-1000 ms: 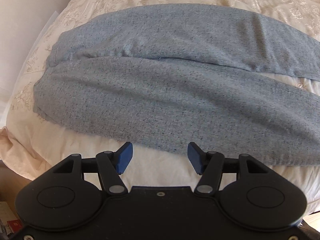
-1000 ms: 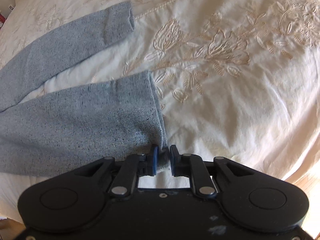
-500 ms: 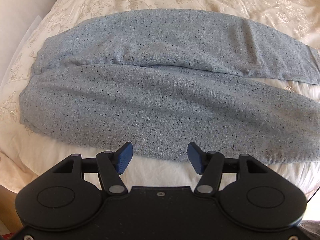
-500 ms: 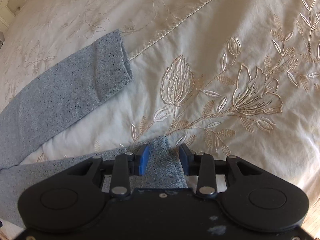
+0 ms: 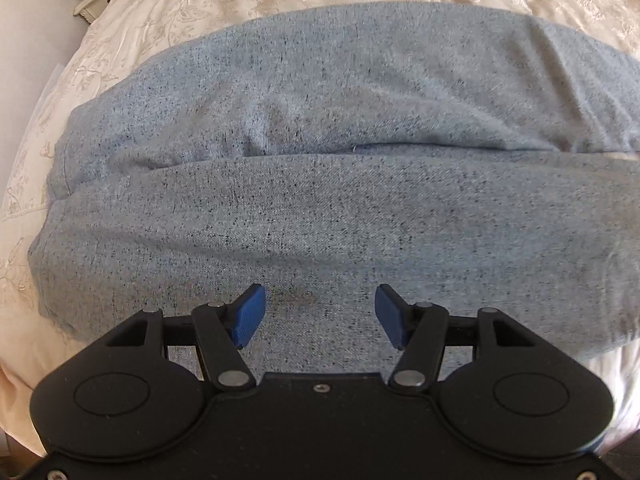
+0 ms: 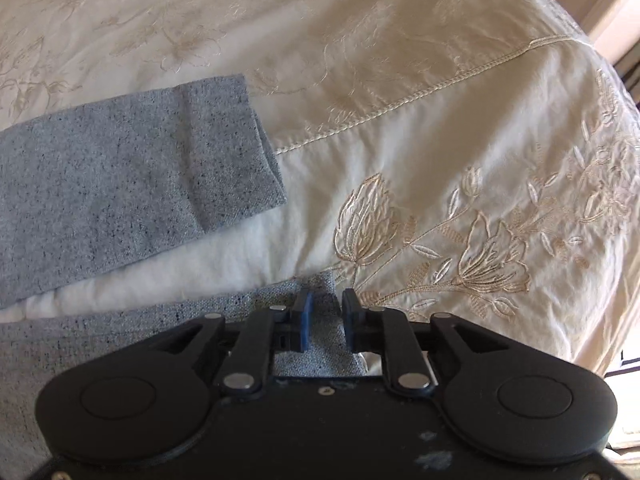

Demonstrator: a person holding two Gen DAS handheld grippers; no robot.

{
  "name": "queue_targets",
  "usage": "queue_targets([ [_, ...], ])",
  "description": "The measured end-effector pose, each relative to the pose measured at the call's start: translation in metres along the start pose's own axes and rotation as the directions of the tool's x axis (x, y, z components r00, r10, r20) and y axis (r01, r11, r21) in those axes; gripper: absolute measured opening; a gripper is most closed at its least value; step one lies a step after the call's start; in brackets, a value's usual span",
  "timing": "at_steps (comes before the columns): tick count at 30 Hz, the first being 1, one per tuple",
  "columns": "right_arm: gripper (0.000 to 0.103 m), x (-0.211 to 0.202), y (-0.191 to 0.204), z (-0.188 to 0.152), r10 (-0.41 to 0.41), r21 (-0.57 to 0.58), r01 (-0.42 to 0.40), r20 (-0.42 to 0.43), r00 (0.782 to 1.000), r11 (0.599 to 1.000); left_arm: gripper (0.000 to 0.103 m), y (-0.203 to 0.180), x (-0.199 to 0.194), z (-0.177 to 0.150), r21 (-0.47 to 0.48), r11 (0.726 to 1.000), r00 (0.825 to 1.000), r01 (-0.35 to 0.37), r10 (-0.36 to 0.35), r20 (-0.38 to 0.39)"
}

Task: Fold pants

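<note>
The pants (image 5: 320, 184) lie flat on the bedspread (image 6: 440, 128), legs apart. The left gripper (image 5: 319, 316) hovers spread wide over the upper section, grasping nothing. The right gripper (image 6: 323, 320) is closing around the near leg's hem (image 6: 322, 312); a shallow bite risks the hem slipping free during the fold

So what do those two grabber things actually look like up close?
Both look alike: a matte black body with two round discs, silver rivets, and hinged black links carrying ribbed blue fingers. The left gripper looks clean; the right gripper has pale scuff marks on its body. No cables, hands or sleeves show.
</note>
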State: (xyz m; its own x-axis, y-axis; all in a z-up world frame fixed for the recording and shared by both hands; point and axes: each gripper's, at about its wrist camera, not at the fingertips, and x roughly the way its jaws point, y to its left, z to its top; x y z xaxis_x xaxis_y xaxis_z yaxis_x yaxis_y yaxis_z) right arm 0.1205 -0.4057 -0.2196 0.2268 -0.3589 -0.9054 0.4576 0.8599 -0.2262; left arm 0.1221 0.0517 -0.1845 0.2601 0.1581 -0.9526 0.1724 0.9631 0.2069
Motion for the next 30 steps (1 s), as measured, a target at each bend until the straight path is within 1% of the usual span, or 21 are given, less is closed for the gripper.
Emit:
queue_targets([
  [1, 0.022, -0.008, 0.000, 0.001, 0.000, 0.025, 0.000, 0.015, 1.000, 1.000, 0.063, 0.003, 0.010, -0.002, 0.005, 1.000, 1.000, 0.002, -0.002, -0.020],
  [2, 0.023, -0.018, 0.004, 0.006, 0.023, 0.061, -0.024, 0.031, 0.999, 0.998, 0.063, 0.005, 0.019, -0.004, 0.010, 1.000, 0.999, 0.007, -0.007, -0.043],
  [4, 0.027, -0.036, 0.006, 0.009, 0.091, 0.115, -0.095, 0.040, 0.995, 0.989, 0.070, 0.009, 0.040, -0.010, 0.029, 0.999, 0.996, 0.017, -0.015, -0.089],
  [6, 0.029, -0.057, 0.012, 0.011, 0.153, 0.161, -0.158, 0.042, 0.987, 0.974, 0.073, 0.014, 0.046, -0.012, 0.048, 0.998, 0.996, 0.039, -0.035, -0.080],
  [7, 0.031, -0.062, 0.016, 0.013, 0.180, 0.177, -0.184, 0.041, 0.983, 0.967, 0.073, 0.016, 0.046, -0.011, 0.053, 0.997, 0.995, 0.052, -0.047, -0.086],
  [9, 0.033, -0.075, 0.031, 0.017, 0.237, 0.211, -0.239, 0.033, 0.971, 0.948, 0.068, 0.022, 0.043, -0.007, 0.055, 0.995, 0.993, 0.081, -0.076, -0.087],
  [10, 0.034, -0.079, 0.038, 0.022, 0.262, 0.223, -0.261, 0.027, 0.965, 0.939, 0.067, 0.026, 0.039, -0.004, 0.050, 0.995, 0.994, 0.087, -0.083, -0.073],
  [12, 0.036, -0.083, 0.056, 0.032, 0.309, 0.248, -0.300, 0.005, 0.951, 0.921, 0.063, 0.034, 0.031, 0.002, 0.042, 0.996, 0.997, 0.074, -0.072, -0.041],
  [14, 0.037, -0.079, 0.075, 0.048, 0.329, 0.279, -0.310, -0.022, 0.944, 0.909, 0.063, 0.044, 0.021, 0.007, 0.019, 0.998, 0.998, 0.059, -0.059, -0.003],
  [16, 0.037, -0.071, 0.095, 0.064, 0.339, 0.291, -0.309, -0.057, 0.939, 0.906, 0.063, 0.057, 0.007, 0.013, -0.024, 0.998, 0.998, 0.060, -0.060, 0.036],
  [18, 0.037, -0.062, 0.118, 0.083, 0.355, 0.272, -0.324, -0.073, 0.932, 0.906, 0.063, 0.066, -0.004, 0.017, -0.056, 0.997, 0.997, 0.053, -0.049, 0.062],
  [21, 0.037, -0.053, 0.153, 0.111, 0.358, 0.220, -0.337, -0.064, 0.931, 0.916, 0.063, 0.076, -0.023, 0.025, -0.096, 0.995, 0.995, 0.030, -0.021, 0.097],
  [22, 0.037, -0.049, 0.161, 0.118, 0.361, 0.209, -0.341, -0.066, 0.930, 0.917, 0.063, 0.072, -0.029, 0.031, -0.112, 0.993, 0.994, 0.025, -0.013, 0.105],
  [24, 0.037, -0.037, 0.180, 0.135, 0.382, 0.195, -0.362, -0.077, 0.921, 0.912, 0.063, 0.075, -0.036, 0.036, -0.146, 0.989, 0.993, 0.025, -0.008, 0.118],
  [26, 0.038, -0.022, 0.195, 0.150, 0.396, 0.184, -0.373, -0.107, 0.912, 0.909, 0.063, 0.075, -0.041, 0.037, -0.172, 0.985, 0.993, 0.018, 0.003, 0.120],
  [28, 0.038, -0.009, 0.208, 0.163, 0.388, 0.186, -0.360, -0.143, 0.911, 0.914, 0.063, 0.074, -0.043, 0.038, -0.191, 0.982, 0.992, 0.005, 0.019, 0.123],
  [30, 0.038, 0.006, 0.218, 0.172, 0.367, 0.206, -0.329, -0.185, 0.912, 0.922, 0.063, 0.071, -0.045, 0.037, -0.204, 0.979, 0.992, -0.004, 0.030, 0.120],
])
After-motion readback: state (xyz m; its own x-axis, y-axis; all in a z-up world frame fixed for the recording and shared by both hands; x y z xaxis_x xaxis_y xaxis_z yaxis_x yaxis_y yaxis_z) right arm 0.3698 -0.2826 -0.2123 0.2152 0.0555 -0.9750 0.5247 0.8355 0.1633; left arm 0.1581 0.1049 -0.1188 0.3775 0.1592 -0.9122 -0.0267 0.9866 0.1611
